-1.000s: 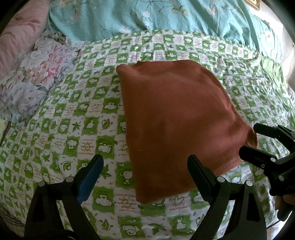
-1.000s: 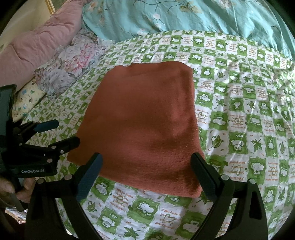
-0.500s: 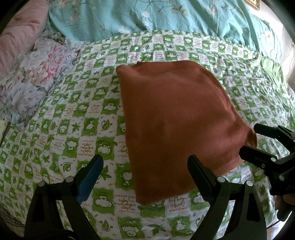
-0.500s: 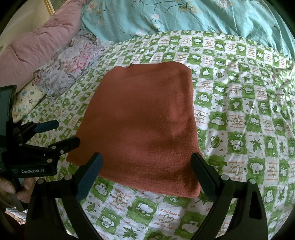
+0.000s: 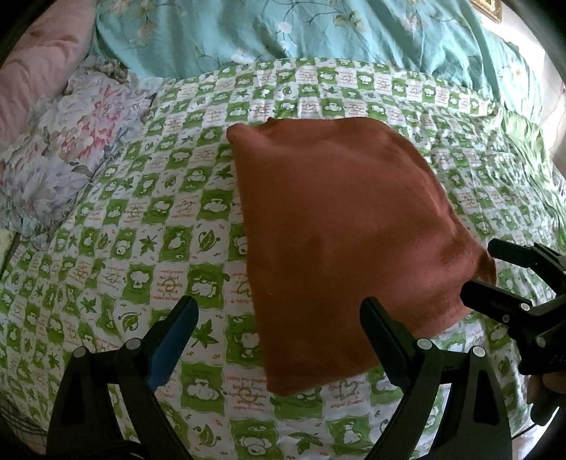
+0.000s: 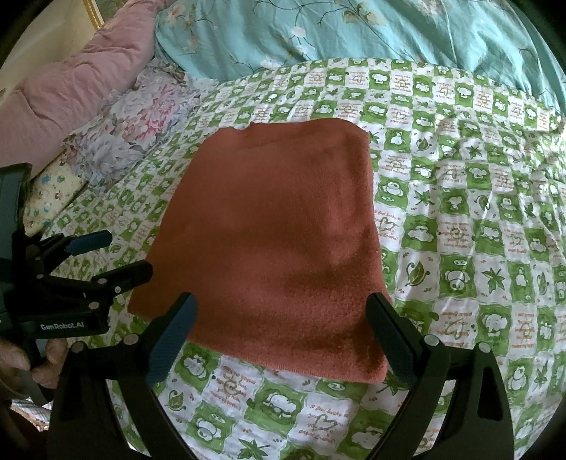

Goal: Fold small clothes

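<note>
A rust-orange folded cloth (image 5: 336, 230) (image 6: 276, 233) lies flat on the green-and-white checked bedsheet (image 5: 159, 230) (image 6: 460, 230). My left gripper (image 5: 279, 315) hovers open above the cloth's near left corner, nothing between its fingers. My right gripper (image 6: 283, 311) hangs open over the cloth's near edge, also holding nothing. Each gripper shows in the other's view: the right gripper (image 5: 495, 269) by the cloth's right corner, the left gripper (image 6: 120, 254) by its left corner. Both stand open.
A turquoise floral quilt (image 5: 300, 32) (image 6: 353, 32) lies bunched behind the cloth. A floral pillow (image 5: 60, 155) (image 6: 141, 116) and a pink quilt (image 6: 70, 81) lie at the left. A person's hand (image 6: 21, 357) holds the left gripper's handle.
Both grippers have edged slightly nearer the cloth and stayed open. The cloth has not moved.
</note>
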{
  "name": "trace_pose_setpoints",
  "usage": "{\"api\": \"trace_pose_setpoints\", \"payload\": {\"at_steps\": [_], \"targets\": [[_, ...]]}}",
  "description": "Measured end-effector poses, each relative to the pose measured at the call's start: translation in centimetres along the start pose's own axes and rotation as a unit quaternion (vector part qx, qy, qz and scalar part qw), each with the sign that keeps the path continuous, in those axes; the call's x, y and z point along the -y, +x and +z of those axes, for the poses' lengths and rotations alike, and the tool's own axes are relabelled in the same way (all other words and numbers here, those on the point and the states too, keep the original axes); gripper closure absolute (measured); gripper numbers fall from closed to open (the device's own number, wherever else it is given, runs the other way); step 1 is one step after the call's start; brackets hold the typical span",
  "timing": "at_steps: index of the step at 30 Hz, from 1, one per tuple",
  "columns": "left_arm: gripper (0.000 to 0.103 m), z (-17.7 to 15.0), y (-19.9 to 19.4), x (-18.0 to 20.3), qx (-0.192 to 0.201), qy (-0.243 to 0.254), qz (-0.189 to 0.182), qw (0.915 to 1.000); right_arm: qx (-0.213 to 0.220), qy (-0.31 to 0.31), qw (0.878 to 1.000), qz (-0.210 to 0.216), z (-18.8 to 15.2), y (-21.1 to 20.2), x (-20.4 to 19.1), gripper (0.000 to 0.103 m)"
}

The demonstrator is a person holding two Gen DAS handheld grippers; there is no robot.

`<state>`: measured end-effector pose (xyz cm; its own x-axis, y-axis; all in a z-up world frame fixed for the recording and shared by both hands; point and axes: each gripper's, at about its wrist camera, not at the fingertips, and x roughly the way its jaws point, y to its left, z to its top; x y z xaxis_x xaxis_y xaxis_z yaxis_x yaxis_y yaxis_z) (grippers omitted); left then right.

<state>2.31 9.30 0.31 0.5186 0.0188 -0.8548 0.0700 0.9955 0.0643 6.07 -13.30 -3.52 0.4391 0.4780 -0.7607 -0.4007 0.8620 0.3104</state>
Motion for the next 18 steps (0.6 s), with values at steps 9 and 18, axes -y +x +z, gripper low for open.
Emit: {"api": "trace_pose_setpoints", "payload": {"at_steps": [9, 18], "targets": [[0.010, 0.00, 0.18, -0.16, -0.001, -0.002, -0.001, 1.0000, -0.001, 0.002, 1.000, 0.000, 0.13, 0.26, 0.20, 0.007], [0.010, 0.10, 0.28, -0.06, -0.002, -0.002, -0.001, 1.0000, 0.001, 0.006, 1.000, -0.001, 0.21, 0.46, 0.37, 0.007]]}}
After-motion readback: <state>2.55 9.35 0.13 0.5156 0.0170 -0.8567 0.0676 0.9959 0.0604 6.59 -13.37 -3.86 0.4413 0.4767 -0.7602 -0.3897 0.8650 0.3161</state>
